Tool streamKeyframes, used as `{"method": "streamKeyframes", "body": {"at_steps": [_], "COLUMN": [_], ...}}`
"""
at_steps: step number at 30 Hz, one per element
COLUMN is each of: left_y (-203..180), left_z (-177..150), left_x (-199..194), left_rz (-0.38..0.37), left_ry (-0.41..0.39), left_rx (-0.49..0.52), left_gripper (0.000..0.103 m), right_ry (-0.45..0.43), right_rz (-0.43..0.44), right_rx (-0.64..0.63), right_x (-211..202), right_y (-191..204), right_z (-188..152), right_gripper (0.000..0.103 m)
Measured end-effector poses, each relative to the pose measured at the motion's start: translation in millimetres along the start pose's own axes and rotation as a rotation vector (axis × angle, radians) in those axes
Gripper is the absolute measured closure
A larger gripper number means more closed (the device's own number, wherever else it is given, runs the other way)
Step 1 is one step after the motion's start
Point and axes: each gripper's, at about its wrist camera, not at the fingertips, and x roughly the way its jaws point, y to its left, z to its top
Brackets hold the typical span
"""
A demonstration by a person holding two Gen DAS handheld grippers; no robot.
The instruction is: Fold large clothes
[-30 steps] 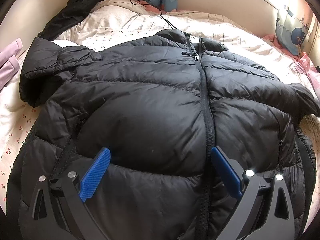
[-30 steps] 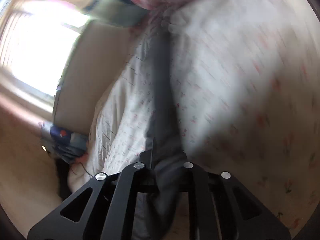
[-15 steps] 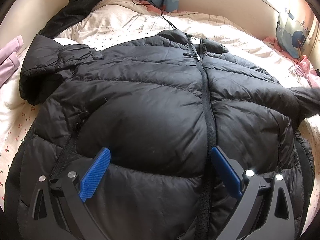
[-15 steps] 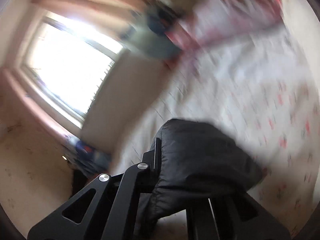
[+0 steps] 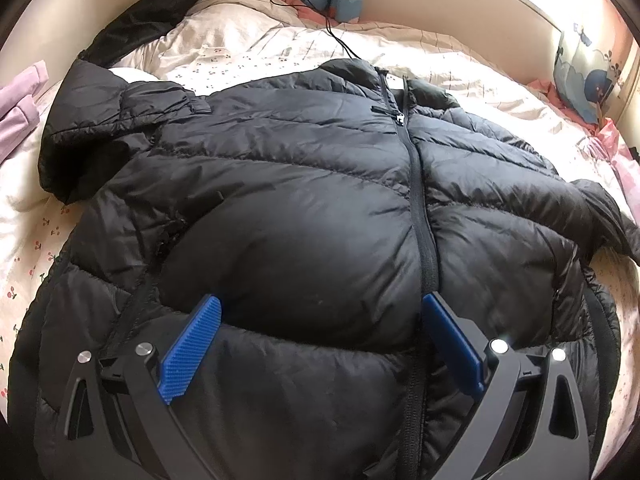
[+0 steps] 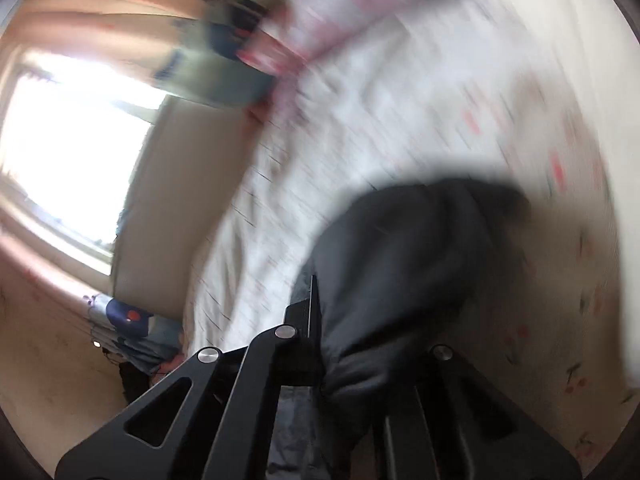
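A black puffer jacket (image 5: 304, 208) lies zipped, front up, on the bed. Its hood is bunched at the upper left and one sleeve (image 5: 600, 216) stretches off to the right. My left gripper (image 5: 320, 320) is open with blue pads, resting low over the jacket's lower front beside the zipper (image 5: 420, 216). My right gripper (image 6: 344, 320) is shut on a bunched black sleeve end (image 6: 416, 264) and holds it above the bedsheet. That view is blurred by motion.
The bed has a white sheet with small red prints (image 5: 32, 248). A pink garment (image 5: 16, 120) lies at the far left, another dark garment (image 5: 160, 4) at the back, patterned pillows (image 5: 580, 76) along the headboard. A window (image 6: 60, 152) shows in the right wrist view.
My right gripper has swung up with the sleeve, which now bunches in front of the camera. In the left wrist view the right sleeve has shifted slightly. The left gripper has stayed put.
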Motion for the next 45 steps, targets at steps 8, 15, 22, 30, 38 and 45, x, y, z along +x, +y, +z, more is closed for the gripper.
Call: {"method": "streamKeyframes", "body": {"at_steps": [8,15,22,30,38,45], "left_y": [8,39,88,151,172,168], "left_z": [2,7,11,14,12,12], "left_x": [-8,-26,-42,-55,-58,-55], "left_rz": [0.018,0.015,0.036,0.043,0.027,0.017], "left_ry": [-0.022,-0.051,-0.076,-0.093,-0.09,-0.084], "left_rx": [-0.014,-0.077,-0.16,-0.324,-0.389,-0.383], "left_gripper": [0.007,0.007,0.007,0.007,0.007,0.007], "right_ry": [-0.076,-0.047,0.094,0.308,0.652,0.908], "right_rz": [0.126,0.343,0.527,0.595,0.401,0.264], "right_rx": [-0.169,-0.367,-0.536,-0.655,-0.914,-1.095], "right_x": [-33,-37,-13,37,108,116], "right_y": [115,282,422,481,445,427], "right_z": [0,-55,-185,-370,-563,-615], "right_gripper": [0.1,0.1,0.1,0.1,0.096,0.039]}}
